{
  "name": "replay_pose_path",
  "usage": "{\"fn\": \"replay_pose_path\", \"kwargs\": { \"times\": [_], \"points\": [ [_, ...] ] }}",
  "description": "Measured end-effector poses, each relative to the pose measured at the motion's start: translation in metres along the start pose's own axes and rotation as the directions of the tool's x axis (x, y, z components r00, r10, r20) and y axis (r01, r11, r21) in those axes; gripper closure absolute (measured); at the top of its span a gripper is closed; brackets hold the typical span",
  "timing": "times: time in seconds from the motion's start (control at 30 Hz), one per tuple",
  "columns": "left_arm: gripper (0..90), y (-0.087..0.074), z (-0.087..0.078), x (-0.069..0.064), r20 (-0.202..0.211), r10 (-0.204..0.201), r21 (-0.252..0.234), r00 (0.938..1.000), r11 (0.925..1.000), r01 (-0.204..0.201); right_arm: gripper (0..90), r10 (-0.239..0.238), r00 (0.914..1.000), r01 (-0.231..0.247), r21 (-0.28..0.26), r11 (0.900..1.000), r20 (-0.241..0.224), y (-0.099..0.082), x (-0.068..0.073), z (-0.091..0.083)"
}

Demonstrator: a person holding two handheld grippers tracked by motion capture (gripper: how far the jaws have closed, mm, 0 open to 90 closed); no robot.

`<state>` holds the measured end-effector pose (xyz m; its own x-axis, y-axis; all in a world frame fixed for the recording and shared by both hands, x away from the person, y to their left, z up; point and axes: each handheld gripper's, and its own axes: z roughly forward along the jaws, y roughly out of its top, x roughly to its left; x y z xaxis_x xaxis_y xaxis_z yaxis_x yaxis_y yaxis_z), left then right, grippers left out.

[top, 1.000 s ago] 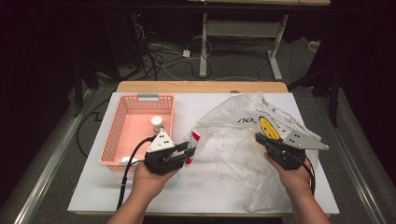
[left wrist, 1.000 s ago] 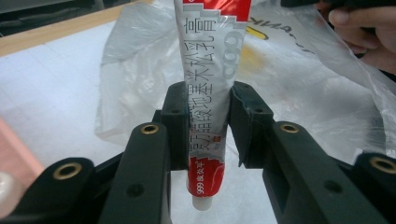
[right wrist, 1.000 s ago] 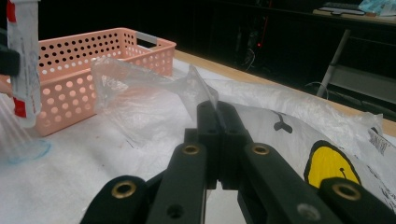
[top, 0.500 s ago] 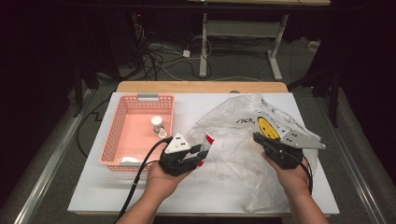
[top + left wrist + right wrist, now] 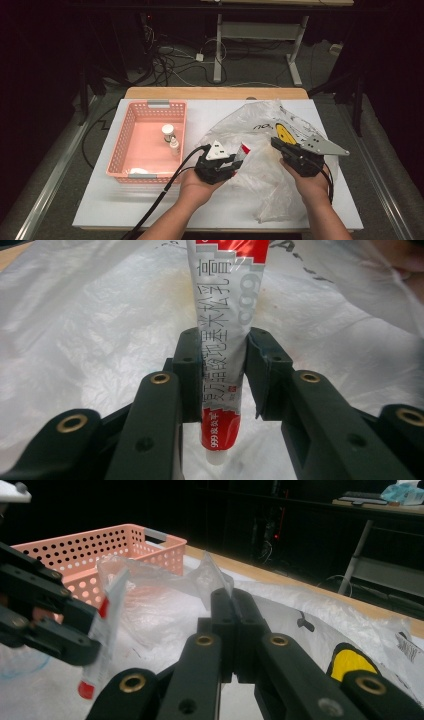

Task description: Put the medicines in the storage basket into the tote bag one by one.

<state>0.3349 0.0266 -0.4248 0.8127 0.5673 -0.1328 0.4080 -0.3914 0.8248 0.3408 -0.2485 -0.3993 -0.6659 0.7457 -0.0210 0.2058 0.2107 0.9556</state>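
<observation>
printed tube [image 5: 227, 347] between left jaws

In your left gripper view, the silver and red printed ointment tube [image 5: 225, 330] runs off the top edge, so you cannot see its far end, and the black jaws cover both its sides where they press it. In the high view, that tube [image 5: 244, 150] shows just a red and white tip past your left gripper [image 5: 235, 162]; the rest is hidden. Two small white bottles [image 5: 170, 136] in the pink perforated plastic basket [image 5: 120, 145] are too small for you to read. The crinkled clear plastic bag [image 5: 165, 600] disappears behind your right gripper [image 5: 232, 597], so where the film enters it is hidden
</observation>
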Motion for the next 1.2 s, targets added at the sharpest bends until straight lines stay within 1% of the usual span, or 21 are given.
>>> {"fn": "replay_pose_path", "kwargs": {
  "times": [0.03, 0.1, 0.27, 0.37, 0.57, 0.63, 0.73, 0.8, 1.0, 1.1, 1.2],
  "points": [
    [67.9, 0.001, 0.004, 0.000, -0.001, 0.002, 0.004, 1.0000, 1.0000, -0.002, 90.0, 0.005, 1.0000, -0.005, 0.000, 1.0000, 0.001, 0.000, 0.000, 0.001],
    [67.9, 0.002, 0.012, 0.001, 0.002, -0.001, 0.009, 1.0000, 1.0000, 0.001, 90.0, 0.001, 1.0000, -0.001, -0.005, 1.0000, 0.005, 0.001, -0.002, 0.002],
    [67.9, 0.007, 0.027, 0.002, -0.010, 0.002, 0.007, 1.0000, 1.0000, -0.002, 90.0, 0.008, 1.0000, -0.008, -0.020, 0.9998, 0.004, 0.003, -0.003, 0.003],
    [67.9, 0.009, 0.035, 0.004, -0.018, 0.002, 0.019, 0.9998, 0.9998, -0.002, 90.0, 0.008, 1.0000, -0.008, -0.026, 0.9996, -0.001, 0.005, -0.003, 0.003],
    [67.8, 0.010, 0.052, 0.005, -0.029, 0.006, 0.036, 0.9996, 0.9993, -0.005, 90.0, 0.011, 0.9999, -0.011, -0.034, 0.9994, 0.000, 0.006, -0.003, 0.003],
    [67.9, 0.010, 0.058, 0.005, -0.029, 0.006, 0.032, 0.9995, 0.9995, -0.005, 90.0, 0.011, 0.9999, -0.011, -0.033, 0.9994, 0.000, 0.006, -0.003, 0.004],
    [67.8, 0.011, 0.066, 0.005, -0.035, 0.000, 0.031, 0.9994, 0.9995, 0.002, 90.0, 0.015, 0.9999, -0.015, -0.036, 0.9993, 0.000, 0.006, -0.003, 0.004],
    [67.8, 0.011, 0.071, 0.006, -0.033, -0.005, 0.033, 0.9994, 0.9994, 0.006, 90.0, 0.012, 0.9999, -0.012, -0.036, 0.9993, 0.000, 0.006, -0.003, 0.003],
    [67.7, 0.014, 0.086, 0.011, -0.043, -0.017, 0.035, 0.9989, 0.9992, 0.019, 90.0, 0.018, 0.9998, -0.018, -0.041, 0.9990, 0.004, 0.006, -0.005, 0.002],
    [67.6, 0.014, 0.095, 0.011, -0.049, -0.013, 0.039, 0.9987, 0.9991, 0.015, 90.0, 0.011, 0.9999, -0.011, -0.044, 0.9989, 0.001, 0.006, -0.006, 0.001],
    [67.5, 0.012, 0.103, 0.013, -0.056, -0.018, 0.039, 0.9983, 0.9990, 0.020, 90.0, 0.020, 0.9998, -0.020, -0.049, 0.9986, 0.004, 0.006, -0.007, 0.000]
  ]
}}
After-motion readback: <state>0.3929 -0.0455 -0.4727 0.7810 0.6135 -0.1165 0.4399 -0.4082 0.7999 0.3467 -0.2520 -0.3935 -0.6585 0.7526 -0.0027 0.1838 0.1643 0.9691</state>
